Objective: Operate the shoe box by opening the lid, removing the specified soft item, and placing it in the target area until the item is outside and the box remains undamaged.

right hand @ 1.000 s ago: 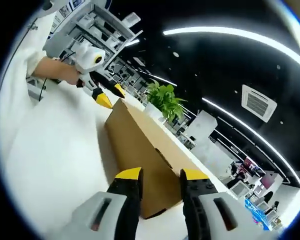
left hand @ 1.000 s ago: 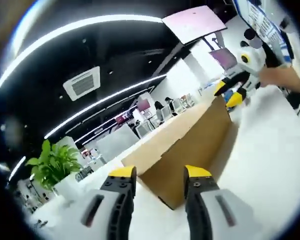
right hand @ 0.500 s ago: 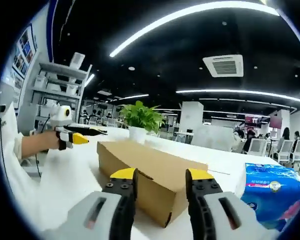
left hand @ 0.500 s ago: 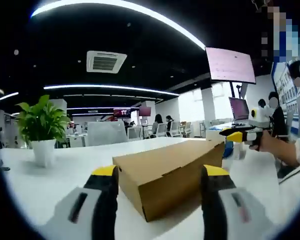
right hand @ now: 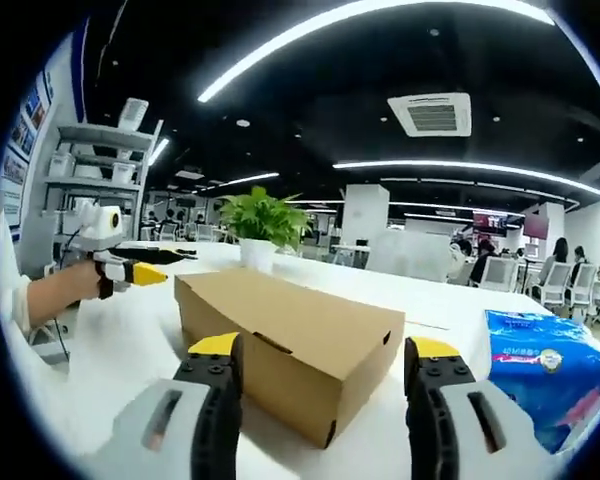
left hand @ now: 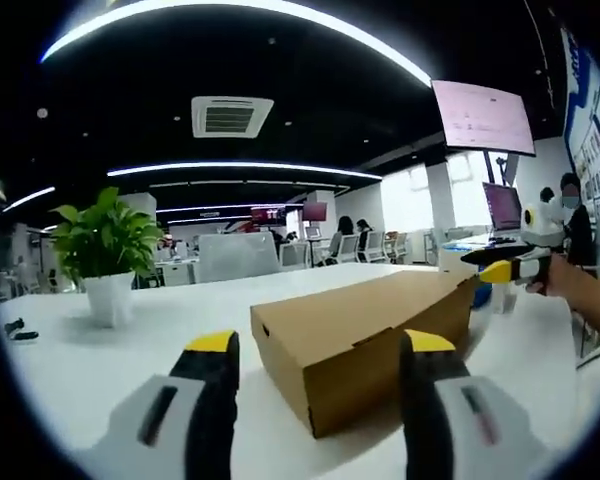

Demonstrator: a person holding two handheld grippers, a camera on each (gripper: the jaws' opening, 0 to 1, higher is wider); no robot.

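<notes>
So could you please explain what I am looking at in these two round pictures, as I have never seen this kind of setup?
A person holds a two-jaw gripper in each hand, each carrying a fisheye camera. The left gripper view looks along the left gripper, the right gripper view along the right gripper; both are open and hold nothing. On the white table lies a closed cardboard shoe box, with a potted plant behind it and a blue tissue pack beside it.
</notes>
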